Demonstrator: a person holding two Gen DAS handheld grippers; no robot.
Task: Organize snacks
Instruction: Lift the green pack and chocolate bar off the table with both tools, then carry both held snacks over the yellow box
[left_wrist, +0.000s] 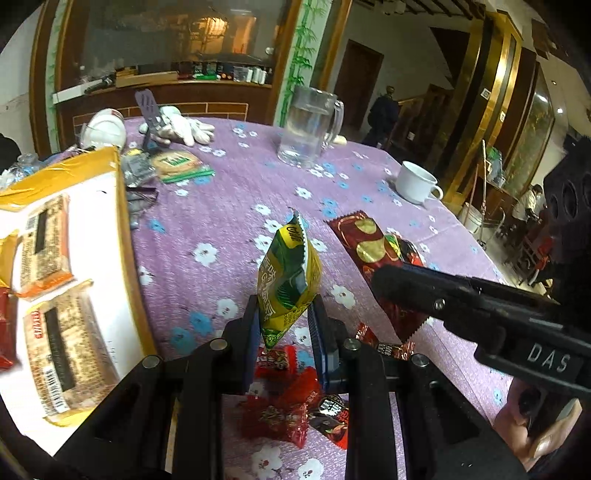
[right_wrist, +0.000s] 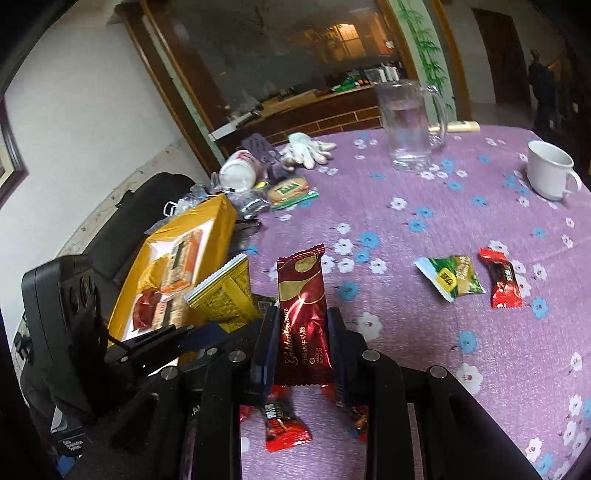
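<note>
Between the pads of the left tool, a yellow-green snack packet is pinched by its lower end; its long axis stands nearly upright, crimped top leaning slightly away from the camera. The right tool is closed the same way on a long red nougat bar, which points straight ahead and upward from the jaws. Under both tools lie small red candies on the purple flowered table. Just left of the left tool sits an open yellow-edged box with wrapped bars inside. Right of the right tool, well apart, lie a green packet and another red candy, flat on the cloth. Farther out stand a glass mug and a white cup, with white gloves toward the far edge.
</note>
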